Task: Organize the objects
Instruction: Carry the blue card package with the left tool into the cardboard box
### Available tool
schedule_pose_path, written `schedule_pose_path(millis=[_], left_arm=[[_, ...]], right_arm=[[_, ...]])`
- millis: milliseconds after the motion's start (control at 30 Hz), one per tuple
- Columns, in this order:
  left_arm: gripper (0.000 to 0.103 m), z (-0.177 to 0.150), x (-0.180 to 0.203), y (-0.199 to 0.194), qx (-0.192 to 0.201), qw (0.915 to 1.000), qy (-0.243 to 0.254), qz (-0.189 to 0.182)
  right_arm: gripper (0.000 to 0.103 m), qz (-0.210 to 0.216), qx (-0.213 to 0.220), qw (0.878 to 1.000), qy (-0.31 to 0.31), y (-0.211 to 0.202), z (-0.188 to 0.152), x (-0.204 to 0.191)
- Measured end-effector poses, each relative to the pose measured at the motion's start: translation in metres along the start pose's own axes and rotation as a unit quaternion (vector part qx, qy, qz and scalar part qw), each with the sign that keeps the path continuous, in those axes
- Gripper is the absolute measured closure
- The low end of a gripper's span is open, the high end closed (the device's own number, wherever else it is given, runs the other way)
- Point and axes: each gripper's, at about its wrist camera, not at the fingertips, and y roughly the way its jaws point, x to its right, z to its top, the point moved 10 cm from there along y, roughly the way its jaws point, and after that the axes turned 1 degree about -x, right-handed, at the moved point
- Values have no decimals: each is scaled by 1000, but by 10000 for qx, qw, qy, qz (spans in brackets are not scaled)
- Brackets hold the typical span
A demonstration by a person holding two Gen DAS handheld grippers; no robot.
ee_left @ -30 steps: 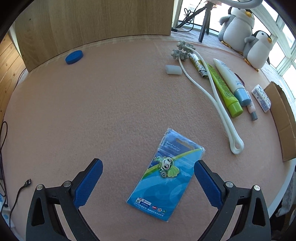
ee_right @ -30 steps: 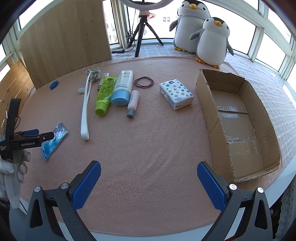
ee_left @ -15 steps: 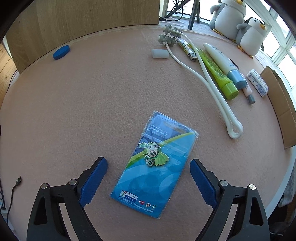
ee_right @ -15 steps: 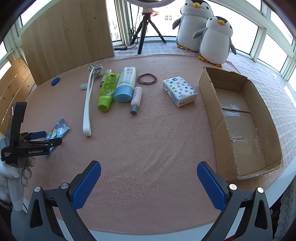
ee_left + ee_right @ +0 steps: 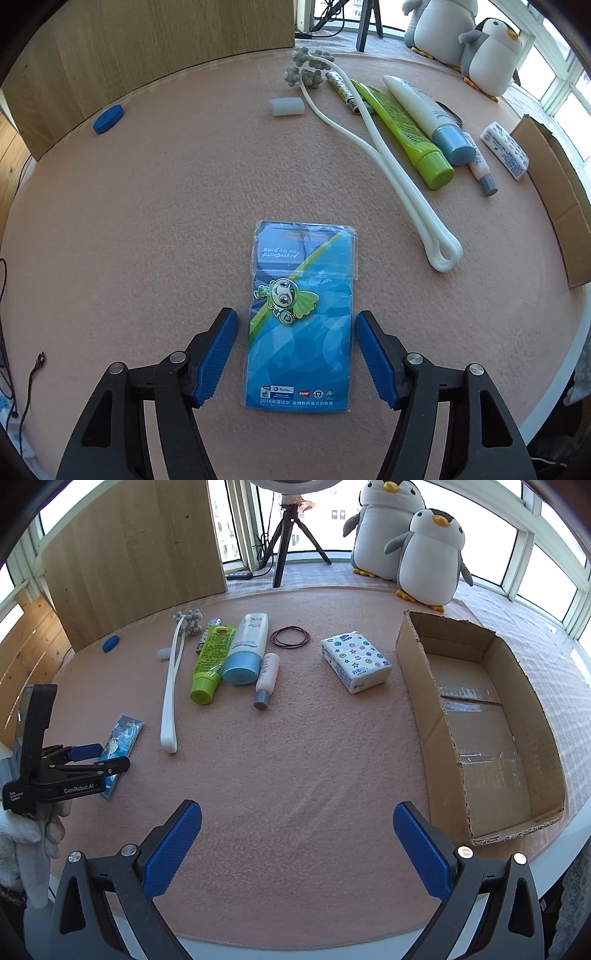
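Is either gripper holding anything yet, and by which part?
Nothing is held. The left gripper is open, its fingers either side of the blue pin packet without touching. The right gripper is open over bare mat.

surface (image 5: 295, 760): pinkish-beige felt
packet (image 5: 301, 317): blue, green swoosh, green cartoon mascot
tongs pads (image 5: 218, 354): blue, ribbed
tube (image 5: 210, 661): lime green
bottle (image 5: 245, 650): white, light-blue cap
tissue pack (image 5: 356, 661): white, coloured dots and stars
box (image 5: 424, 686): brown cardboard
bands (image 5: 290, 637): dark maroon

Black claw (image 5: 295, 350) frames, ribbed blue pads (image 5: 216, 356), silver screws.
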Motion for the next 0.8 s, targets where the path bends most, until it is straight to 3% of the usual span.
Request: schedule_pose_path(millis=[167, 267, 567, 800], left_arm=[[33, 2, 3, 1, -84, 9999, 94, 112], [44, 0, 7, -1, -84, 9999, 125, 64], [44, -3, 8, -8, -14, 9997, -254, -26], [44, 1, 29, -37, 316, 9987, -372, -139]], right_arm=[[1, 49, -23, 10000, 11, 2, 0, 4], [1, 79, -32, 10000, 20, 4, 1, 6], [1, 141, 21, 9999, -43, 1, 6, 14], [1, 129, 134, 9997, -127, -7, 12, 25]])
